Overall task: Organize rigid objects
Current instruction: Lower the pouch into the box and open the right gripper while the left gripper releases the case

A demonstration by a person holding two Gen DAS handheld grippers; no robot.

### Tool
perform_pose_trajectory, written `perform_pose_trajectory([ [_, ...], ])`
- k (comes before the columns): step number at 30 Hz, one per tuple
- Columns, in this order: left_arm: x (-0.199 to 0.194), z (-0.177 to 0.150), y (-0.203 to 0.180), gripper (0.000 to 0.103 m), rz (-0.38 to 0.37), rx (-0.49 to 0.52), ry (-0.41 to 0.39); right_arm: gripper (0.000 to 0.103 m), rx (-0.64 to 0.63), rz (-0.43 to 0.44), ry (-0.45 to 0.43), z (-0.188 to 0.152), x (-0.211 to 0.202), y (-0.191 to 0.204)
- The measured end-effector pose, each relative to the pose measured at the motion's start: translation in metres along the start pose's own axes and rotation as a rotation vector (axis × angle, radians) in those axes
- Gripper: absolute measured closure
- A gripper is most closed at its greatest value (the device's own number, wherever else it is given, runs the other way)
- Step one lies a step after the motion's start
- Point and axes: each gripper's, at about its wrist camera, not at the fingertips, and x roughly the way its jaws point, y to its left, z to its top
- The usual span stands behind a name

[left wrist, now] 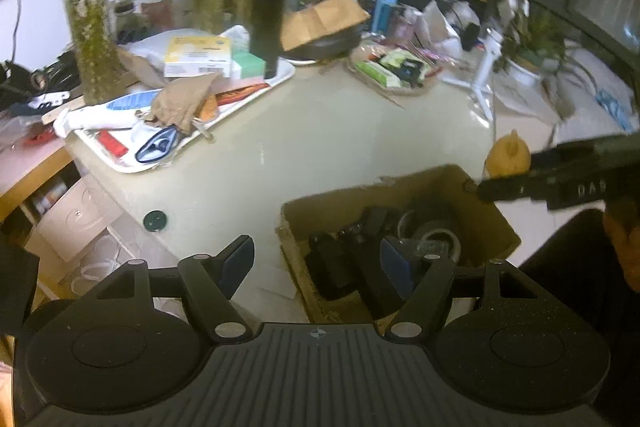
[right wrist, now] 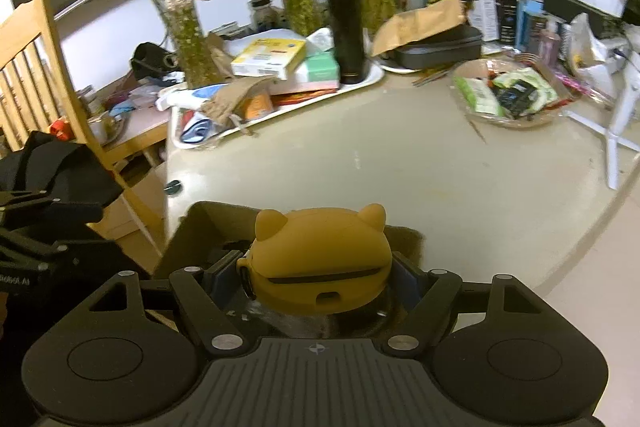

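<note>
Cluttered table [right wrist: 360, 179] | right gripper [right wrist: 320, 275] clamps yellow case [right wrist: 320, 259] | left gripper [left wrist: 316, 263] spread, empty

The yellow case [right wrist: 320, 259] looks like matt, smooth silicone. The box [left wrist: 492, 223] is rough brown cardboard. The tabletop [right wrist: 400, 171] is smooth, faintly glossy; the chair [right wrist: 28, 67] is wood.

A lived-in home — a cluttered table [right wrist: 360, 163] with vased plants [right wrist: 188, 27], a thermos [right wrist: 346, 27] and a wooden chair [right wrist: 36, 67].
</note>
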Motion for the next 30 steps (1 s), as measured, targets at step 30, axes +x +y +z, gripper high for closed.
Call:
perform_pose_trajectory([
  [30, -0.006, 0.0, 0.001, 0.024, 0.047, -0.051, 0.005, 0.0, -0.078, -0.015, -0.009, -0.003, 0.01, 0.034],
])
